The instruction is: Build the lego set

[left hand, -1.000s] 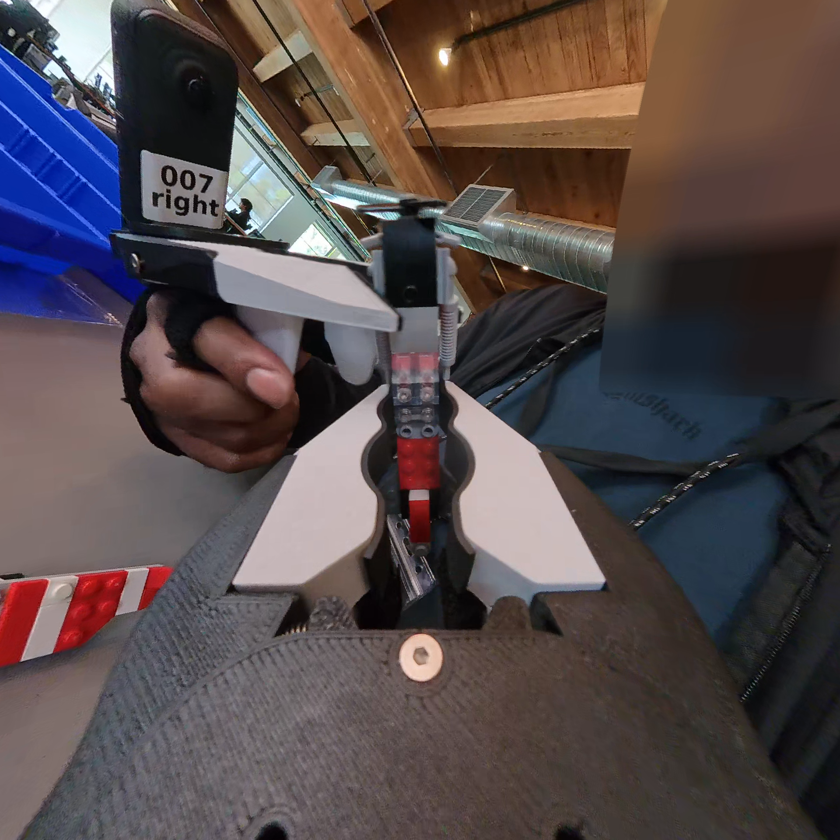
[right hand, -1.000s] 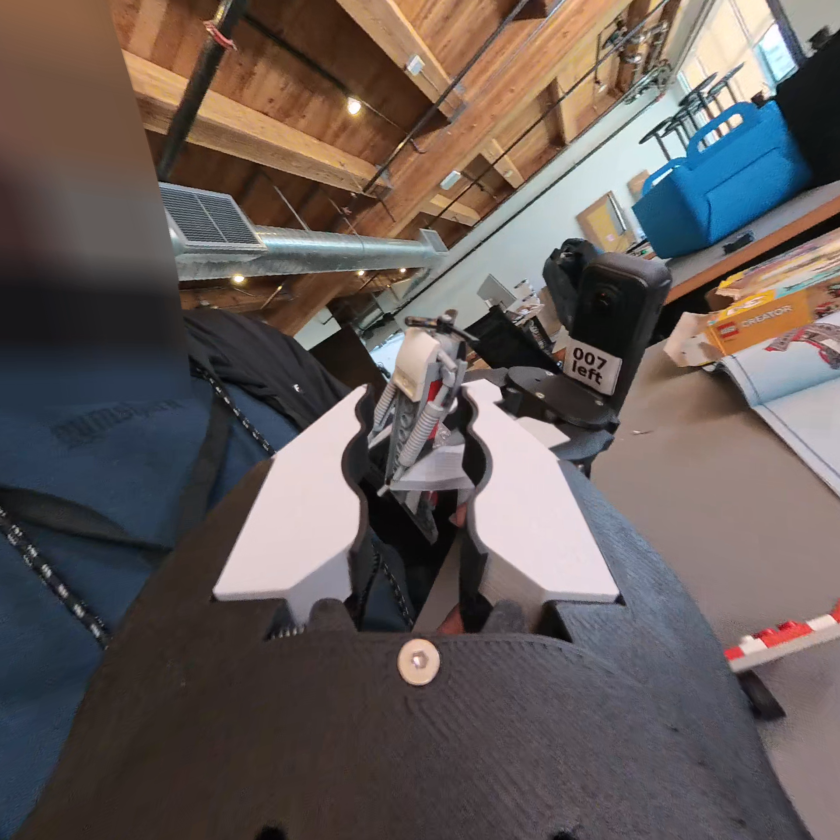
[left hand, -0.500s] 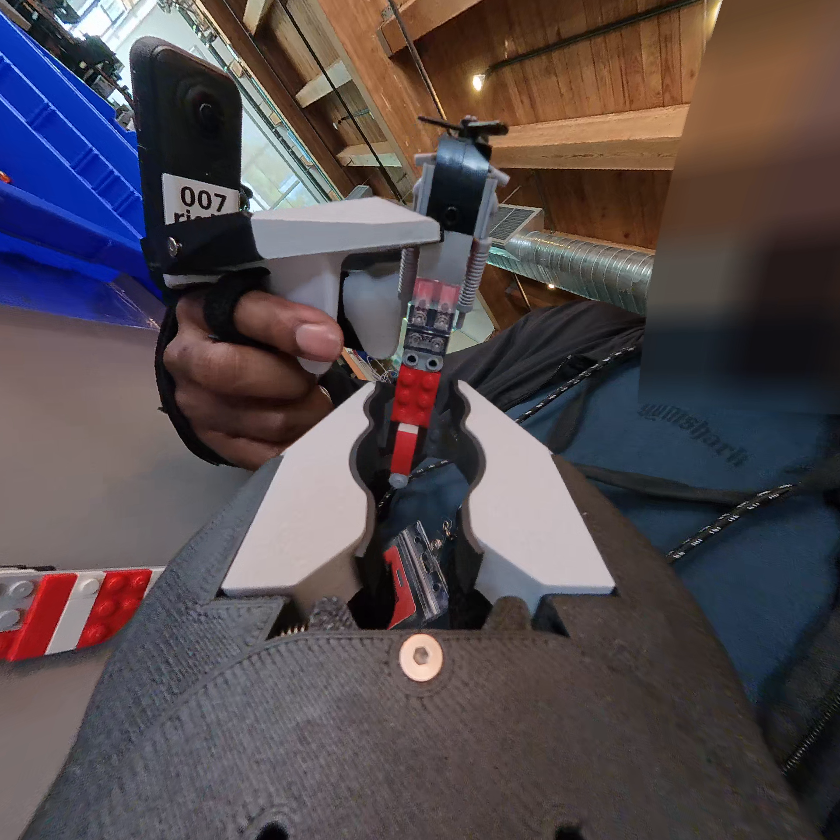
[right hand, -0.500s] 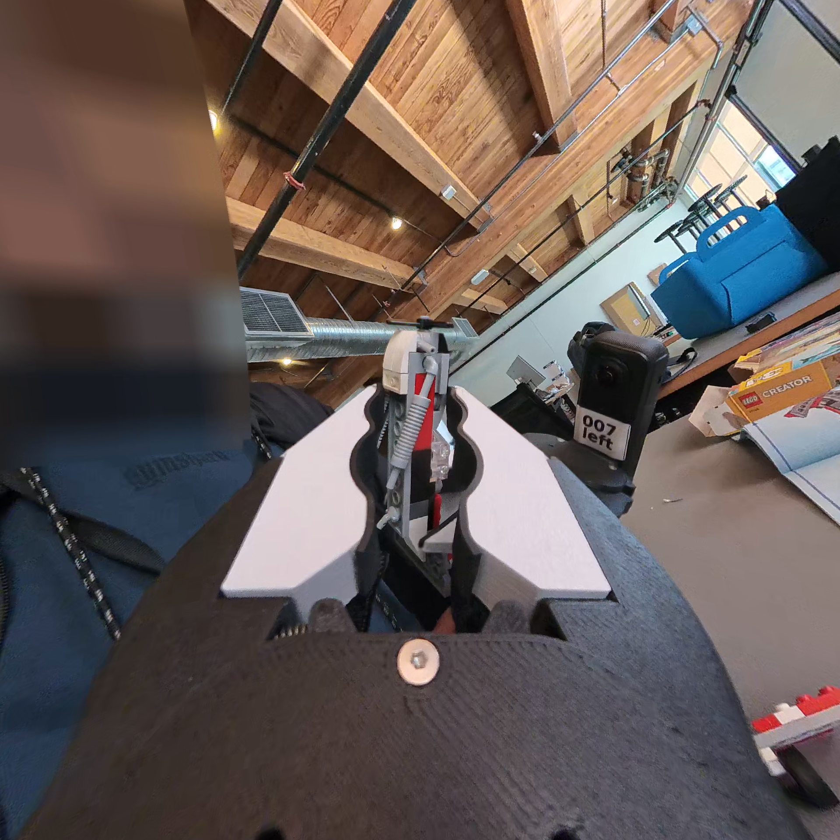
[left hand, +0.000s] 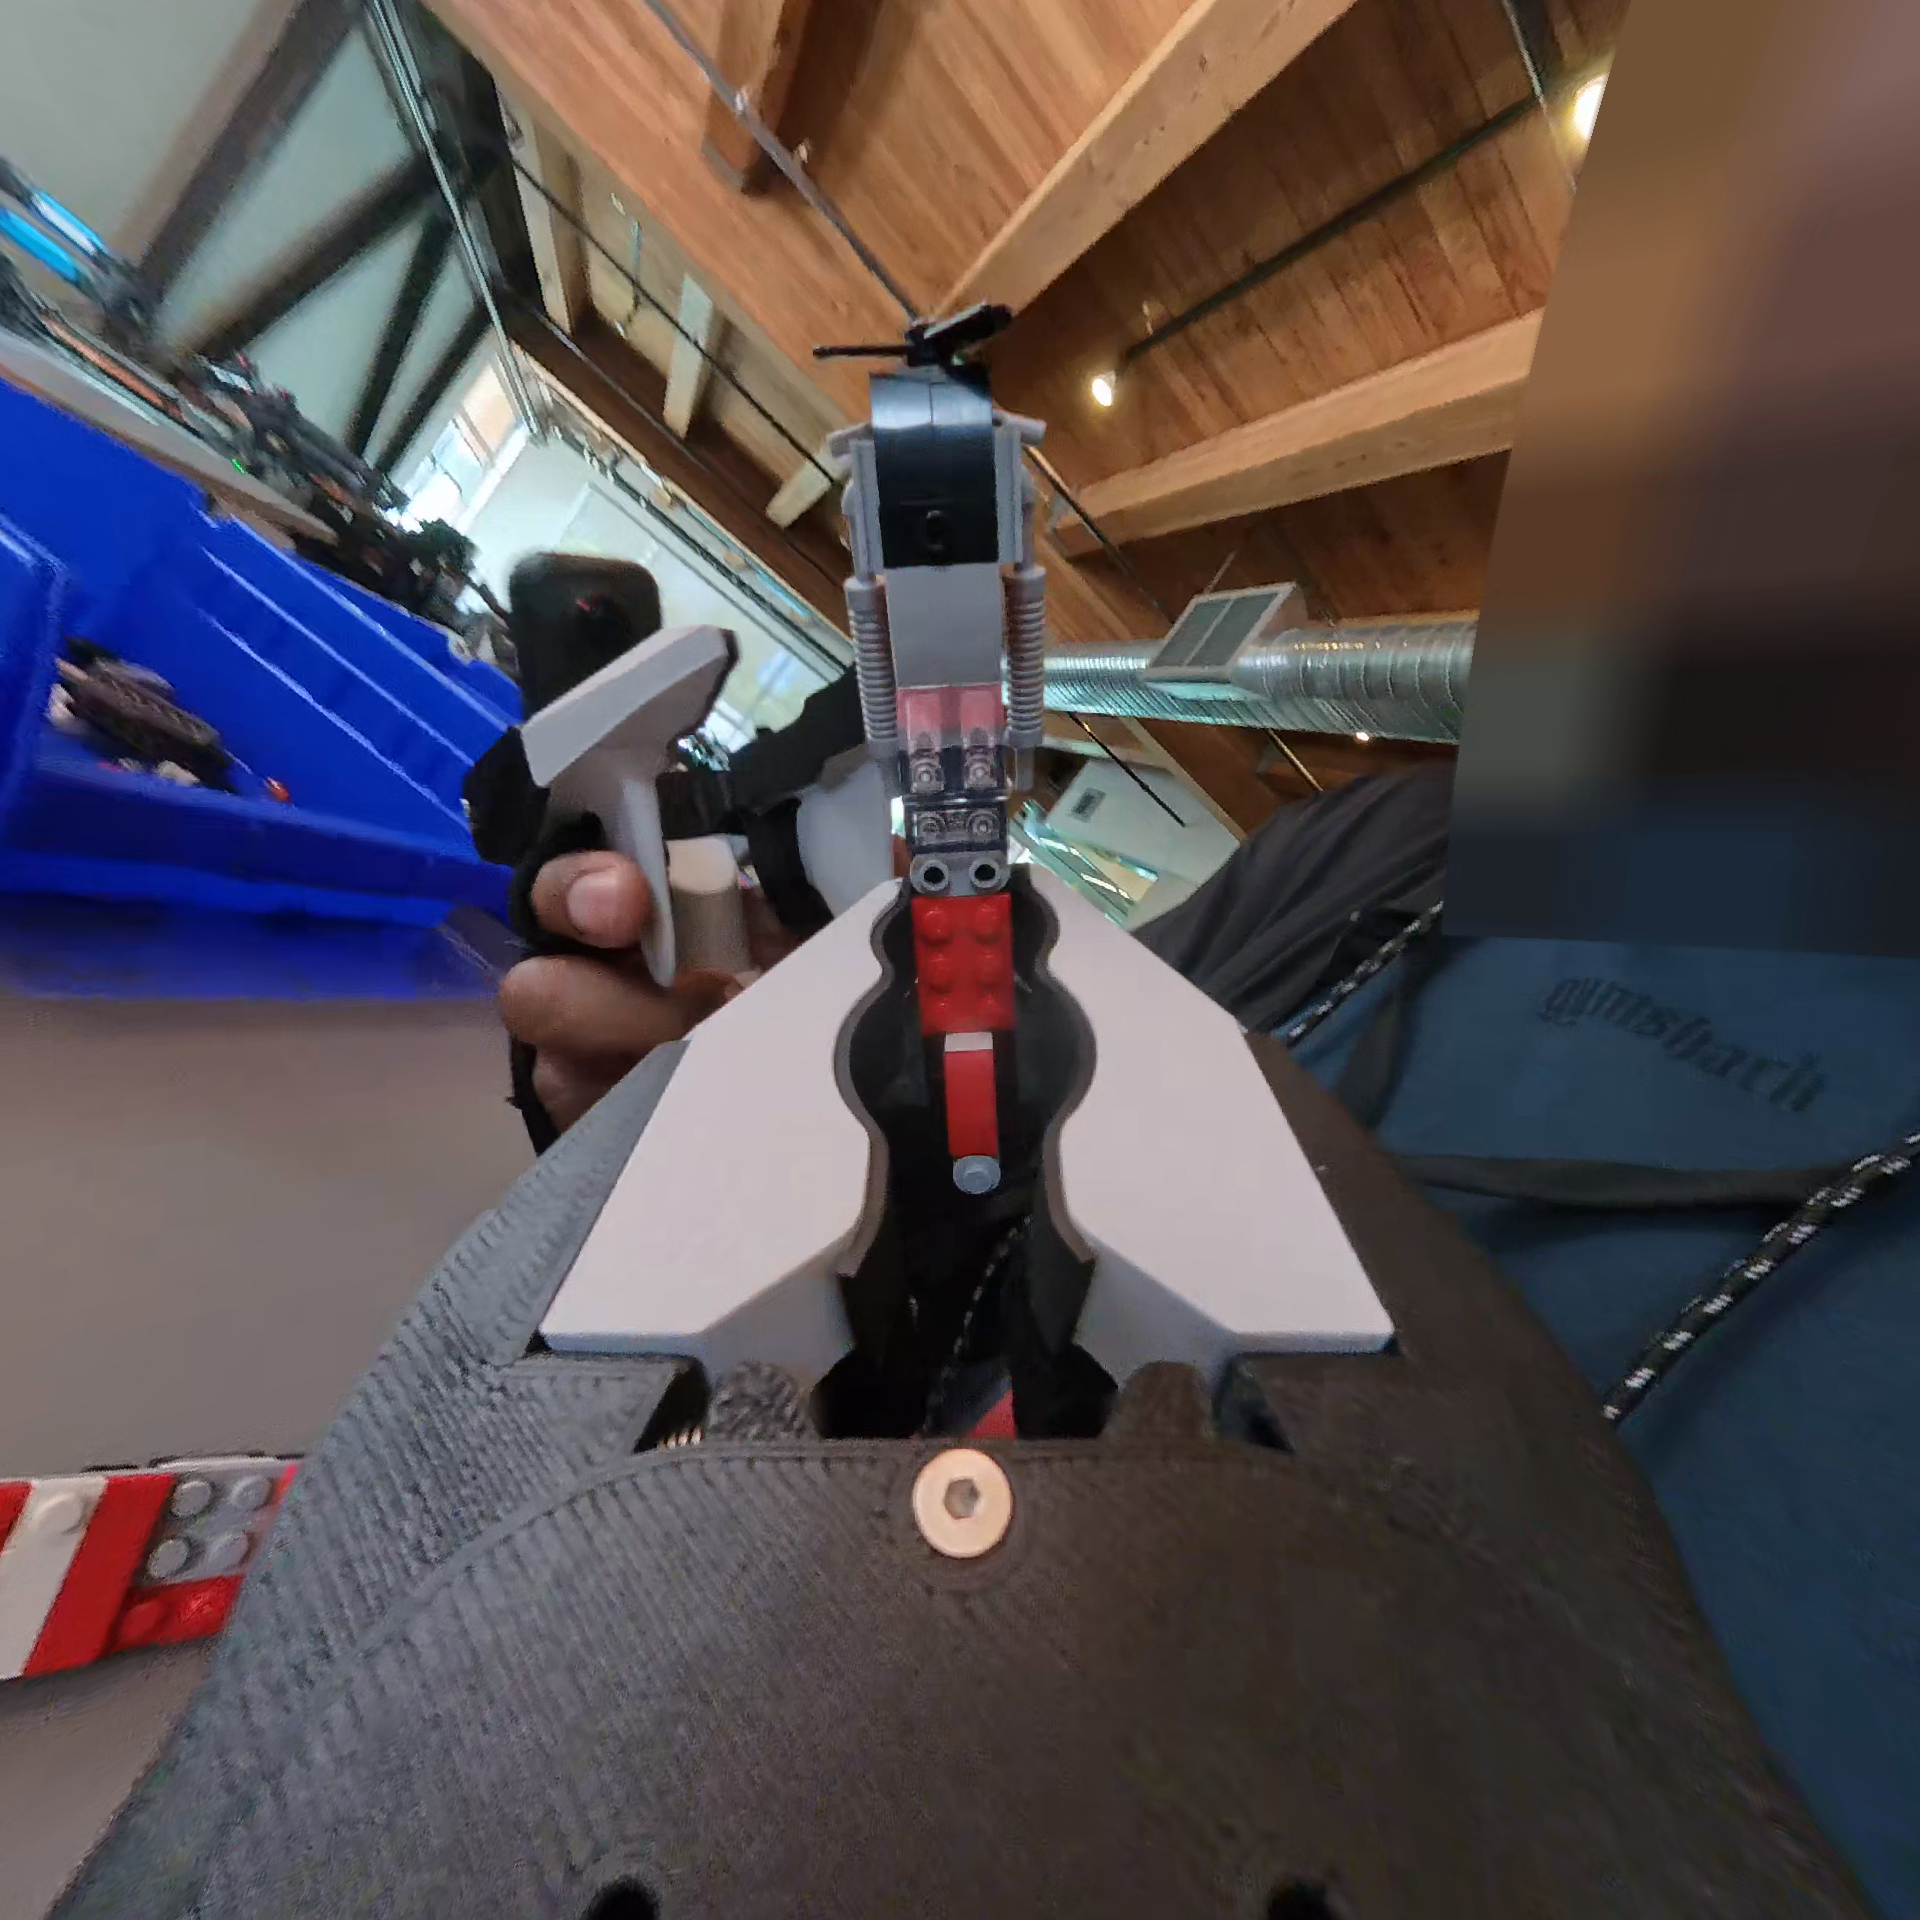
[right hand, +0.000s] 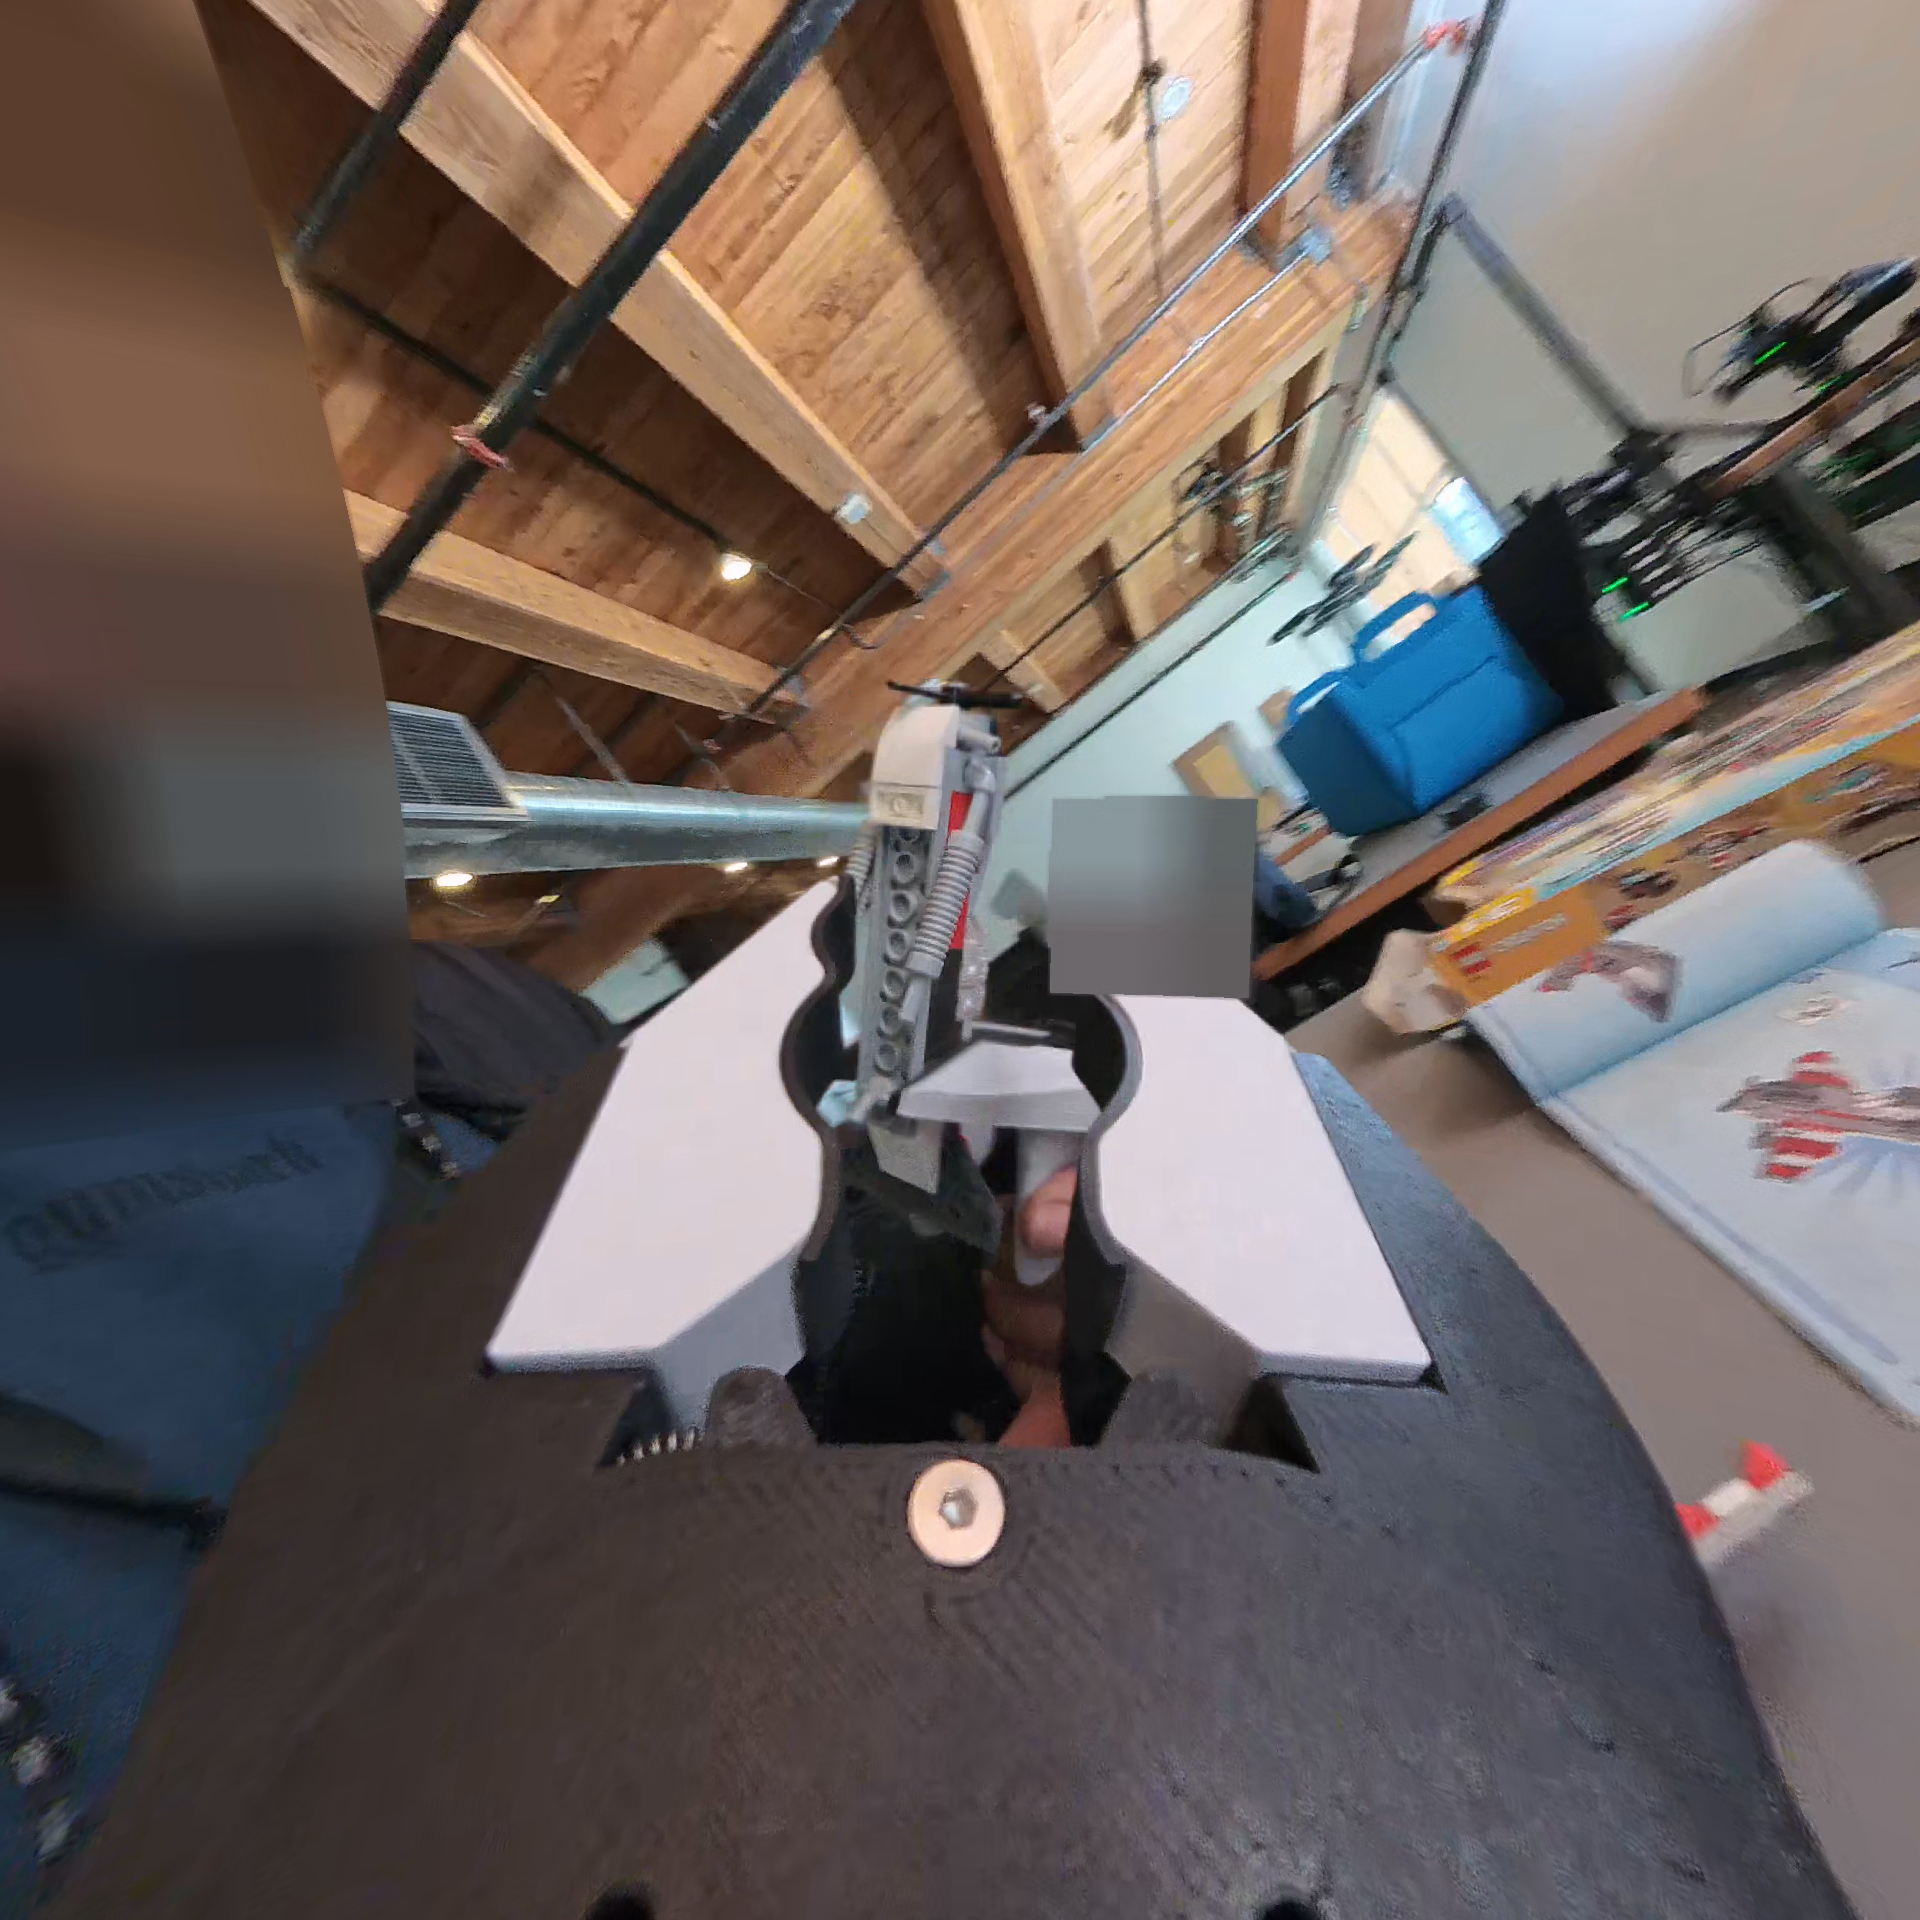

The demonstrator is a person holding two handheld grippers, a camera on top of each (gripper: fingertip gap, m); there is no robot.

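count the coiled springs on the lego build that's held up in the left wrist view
2. One spring runs down the left side of the lego build, the other spring down its right side, flanking the grey upper section. Any behind the build would be hidden.

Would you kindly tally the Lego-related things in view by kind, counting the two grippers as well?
Grippers: 2 (left gripper, right gripper)
Lego model between the left gripper's fingers: 1
Red-and-white Lego assembly on the table: 1
Instruction booklet: 1
Lego box: 1
Total: 6
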